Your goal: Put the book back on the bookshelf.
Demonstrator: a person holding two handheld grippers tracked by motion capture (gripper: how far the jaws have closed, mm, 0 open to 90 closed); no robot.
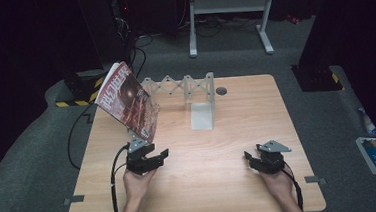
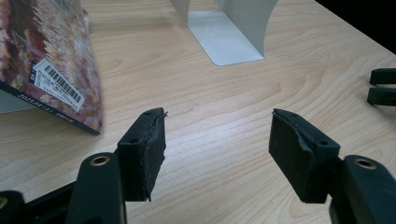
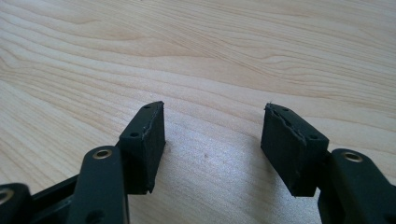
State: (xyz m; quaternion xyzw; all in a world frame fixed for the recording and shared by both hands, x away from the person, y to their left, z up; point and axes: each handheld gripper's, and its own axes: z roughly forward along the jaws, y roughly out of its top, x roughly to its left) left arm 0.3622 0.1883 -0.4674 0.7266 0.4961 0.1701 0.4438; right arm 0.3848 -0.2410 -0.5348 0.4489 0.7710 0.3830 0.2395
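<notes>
A red-covered glossy magazine [image 1: 128, 101] stands tilted just ahead and left of the left gripper [image 2: 217, 140], apparently unsupported by it; jaws wide apart, empty. Further right, the right gripper [image 3: 212, 135] hovers over the bare light wooden table [image 1: 228, 133], jaws likewise spread, empty.

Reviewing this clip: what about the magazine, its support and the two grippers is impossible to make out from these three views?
- magazine: what props it up, high view, hidden behind it; left gripper view, cut off at the edge.
- Cover text, too small.
- bookend: upper part cut off, left gripper view.
- right gripper: nothing but bare table ahead.
</notes>
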